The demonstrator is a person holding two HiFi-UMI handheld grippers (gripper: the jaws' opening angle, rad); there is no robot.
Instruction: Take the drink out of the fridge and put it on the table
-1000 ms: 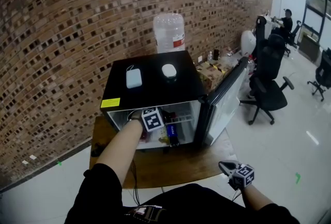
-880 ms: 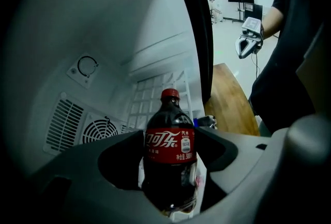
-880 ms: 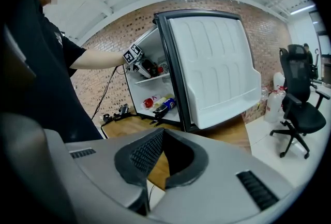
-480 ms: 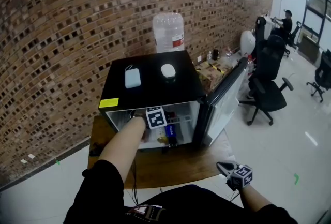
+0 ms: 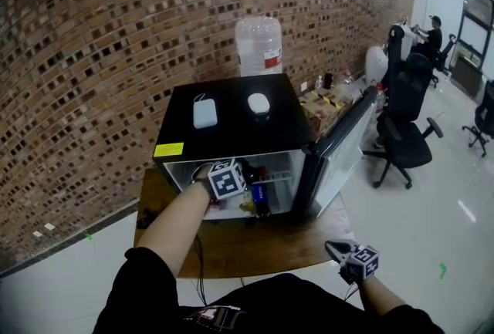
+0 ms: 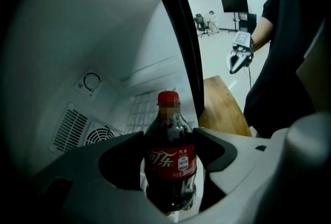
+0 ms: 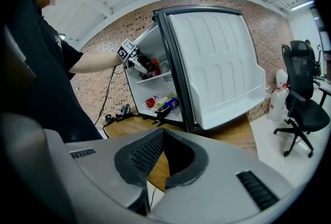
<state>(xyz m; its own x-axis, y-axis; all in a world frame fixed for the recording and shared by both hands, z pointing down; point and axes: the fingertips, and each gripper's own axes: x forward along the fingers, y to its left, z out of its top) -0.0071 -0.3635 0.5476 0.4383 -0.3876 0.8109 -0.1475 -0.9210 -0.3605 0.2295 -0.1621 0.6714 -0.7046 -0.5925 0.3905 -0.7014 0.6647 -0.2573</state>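
A dark cola bottle (image 6: 170, 161) with a red cap and red label stands inside the open black mini fridge (image 5: 231, 113). My left gripper (image 6: 169, 134) reaches into the fridge's upper part, its two jaws pressed on the bottle's sides. From the right gripper view, that left gripper (image 7: 135, 60) holds the bottle (image 7: 149, 65) above the shelf. In the head view the left gripper (image 5: 243, 170) is at the fridge opening. My right gripper (image 5: 333, 249) hangs low at the right near the wooden table (image 5: 255, 244), shut and empty, its tips (image 7: 163, 132) touching.
The fridge door (image 5: 340, 147) swings open to the right. A pale blue box (image 5: 204, 113) and a white round object (image 5: 258, 103) lie on the fridge top. A water jug (image 5: 258, 47) stands behind. A blue can (image 7: 168, 105) lies on the fridge floor. Office chairs (image 5: 405, 132) stand at right.
The left gripper has shifted slightly left and back at the fridge opening with the bottle still in its jaws. The right gripper has hardly moved.
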